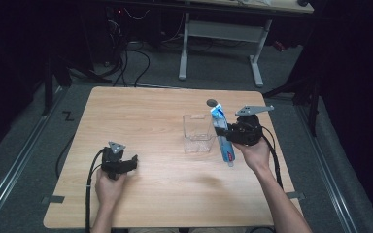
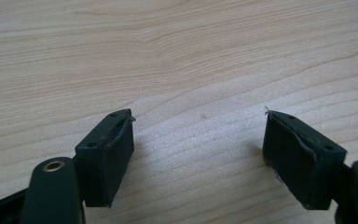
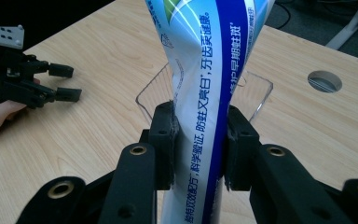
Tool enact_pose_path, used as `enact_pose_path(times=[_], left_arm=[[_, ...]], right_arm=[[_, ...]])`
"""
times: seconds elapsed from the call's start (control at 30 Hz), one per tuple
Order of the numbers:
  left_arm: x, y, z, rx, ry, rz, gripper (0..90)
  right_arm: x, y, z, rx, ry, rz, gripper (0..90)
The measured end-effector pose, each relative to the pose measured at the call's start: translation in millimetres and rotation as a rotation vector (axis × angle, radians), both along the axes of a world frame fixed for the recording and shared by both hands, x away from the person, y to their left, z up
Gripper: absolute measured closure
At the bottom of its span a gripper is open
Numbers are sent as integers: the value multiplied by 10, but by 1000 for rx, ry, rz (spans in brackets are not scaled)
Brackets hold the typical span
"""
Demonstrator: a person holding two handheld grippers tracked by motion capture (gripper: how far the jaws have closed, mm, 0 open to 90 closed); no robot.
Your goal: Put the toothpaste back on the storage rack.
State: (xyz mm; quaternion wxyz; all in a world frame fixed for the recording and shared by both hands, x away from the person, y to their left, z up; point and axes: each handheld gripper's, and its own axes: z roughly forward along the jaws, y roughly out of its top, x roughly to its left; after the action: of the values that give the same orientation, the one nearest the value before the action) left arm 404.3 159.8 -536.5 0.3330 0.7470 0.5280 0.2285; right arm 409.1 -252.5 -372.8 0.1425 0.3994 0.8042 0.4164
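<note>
At the near edge of a pale wooden table (image 1: 141,107), a person's two forearms reach in, each hand holding a black two-jaw gripper. The left gripper (image 1: 134,161) rests low over bare wood at the near left, its jaws spread wide with nothing between them. To the right and a little farther off, the right gripper (image 3: 199,140) is clamped on the middle of a blue and white toothpaste tube (image 1: 222,134), lifted off the table and slanting upward. Just beside the tube, on its left, stands a clear plastic box (image 1: 198,133), open at the top. Beyond it is a round cable hole (image 1: 211,102) in the tabletop. The carrying step seems under way; next, the tube likely needs tipping upright over the box and lowering in.
</note>
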Motion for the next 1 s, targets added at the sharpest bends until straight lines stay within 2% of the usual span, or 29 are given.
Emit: enact_pose_path(times=[0.23, 0.8, 1.0], left_arm=[[0, 0, 0, 0, 0, 0, 249], [1, 0, 0, 0, 0, -1, 248], [1, 0, 0, 0, 0, -1, 247]], right_arm=[[34, 40, 47, 19, -8, 8, 696], [127, 171, 137, 19, -26, 21, 698], [174, 206, 157, 34, -30, 22, 698]])
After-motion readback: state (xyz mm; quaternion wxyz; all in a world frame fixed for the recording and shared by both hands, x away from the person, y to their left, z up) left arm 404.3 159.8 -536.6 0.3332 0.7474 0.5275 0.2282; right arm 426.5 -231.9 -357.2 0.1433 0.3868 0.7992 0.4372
